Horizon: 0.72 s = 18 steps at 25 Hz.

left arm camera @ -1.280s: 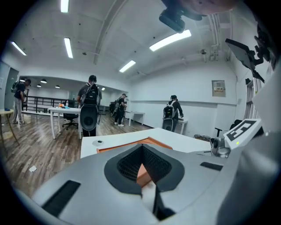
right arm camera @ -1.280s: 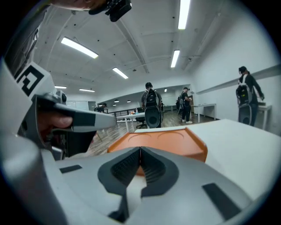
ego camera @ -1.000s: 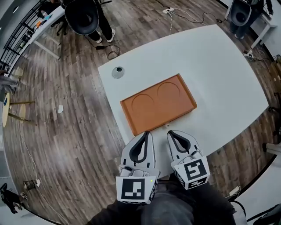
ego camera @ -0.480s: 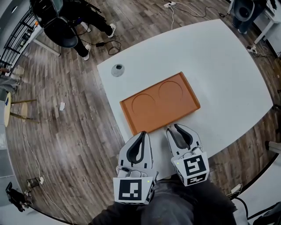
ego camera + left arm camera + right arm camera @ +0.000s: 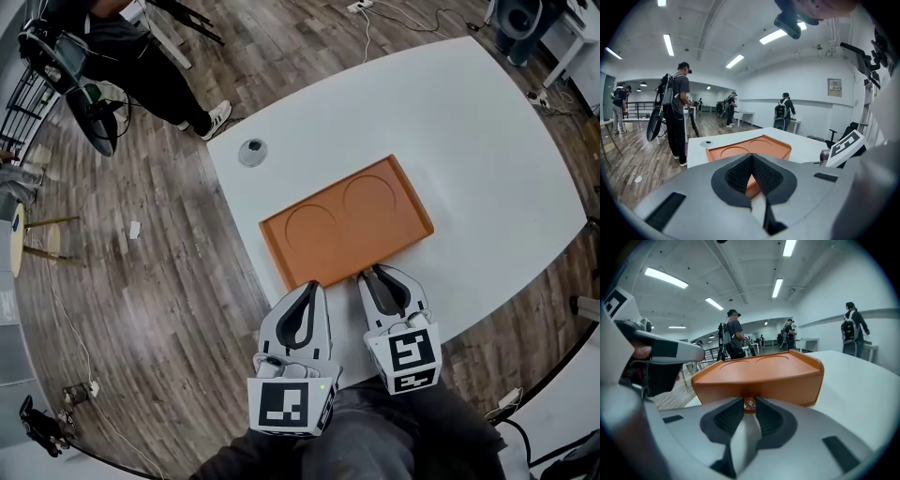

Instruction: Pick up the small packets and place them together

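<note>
- The right gripper has its jaws a narrow gap apart. They have just been opening, and a small packet sits between the tips. The pads flank it closely, but no firm pinch can be made out.
- The left gripper is closed tip to tip with nothing in it, and hovers just beside the right one.
- The packet lies on the table, right against the near wall of the orange tray, close to the table's near edge. No other packet shows in any view.
- The packet looks tiny and glossy, so it is probably very light, with a crinkly wrapper that gives under pressure and may slide on smooth pads.
- The best hold seems to be across its middle, with the tips kept low on the table. The tray wall behind it would keep it from skidding away.
- The tray is bare, with two round hollows. A small grey disc lies near the table's far left corner.
- Compared with the earlier head view, the right gripper's tips now reach the tray's near wall instead of stopping short of it.
- A person on the floor beyond the table now stands further left, while the tray, disc and left gripper keep their places.
</note>
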Each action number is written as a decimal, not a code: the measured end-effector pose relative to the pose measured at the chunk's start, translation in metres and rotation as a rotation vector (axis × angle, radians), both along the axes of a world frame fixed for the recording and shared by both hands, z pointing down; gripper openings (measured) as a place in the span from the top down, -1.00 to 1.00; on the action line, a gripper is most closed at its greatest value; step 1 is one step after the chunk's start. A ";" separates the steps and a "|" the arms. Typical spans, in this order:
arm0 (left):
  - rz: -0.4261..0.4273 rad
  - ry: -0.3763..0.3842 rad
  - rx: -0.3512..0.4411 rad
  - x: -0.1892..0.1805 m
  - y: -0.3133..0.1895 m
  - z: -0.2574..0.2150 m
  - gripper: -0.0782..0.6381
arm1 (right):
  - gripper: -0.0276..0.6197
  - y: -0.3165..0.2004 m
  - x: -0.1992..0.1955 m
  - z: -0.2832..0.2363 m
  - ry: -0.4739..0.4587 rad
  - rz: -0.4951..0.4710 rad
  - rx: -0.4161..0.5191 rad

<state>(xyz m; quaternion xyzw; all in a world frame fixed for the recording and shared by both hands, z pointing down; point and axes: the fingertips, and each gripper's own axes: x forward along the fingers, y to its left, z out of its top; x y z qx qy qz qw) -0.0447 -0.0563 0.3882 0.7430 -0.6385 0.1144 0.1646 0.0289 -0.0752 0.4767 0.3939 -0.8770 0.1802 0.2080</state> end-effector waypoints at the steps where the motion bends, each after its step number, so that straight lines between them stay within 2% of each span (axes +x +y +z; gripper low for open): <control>1: 0.003 0.000 0.000 0.000 0.000 -0.001 0.79 | 0.66 0.000 0.000 -0.001 0.002 -0.002 -0.003; 18: 0.040 0.004 -0.006 0.001 0.010 0.000 0.79 | 0.68 0.019 0.011 -0.006 -0.006 0.023 -0.002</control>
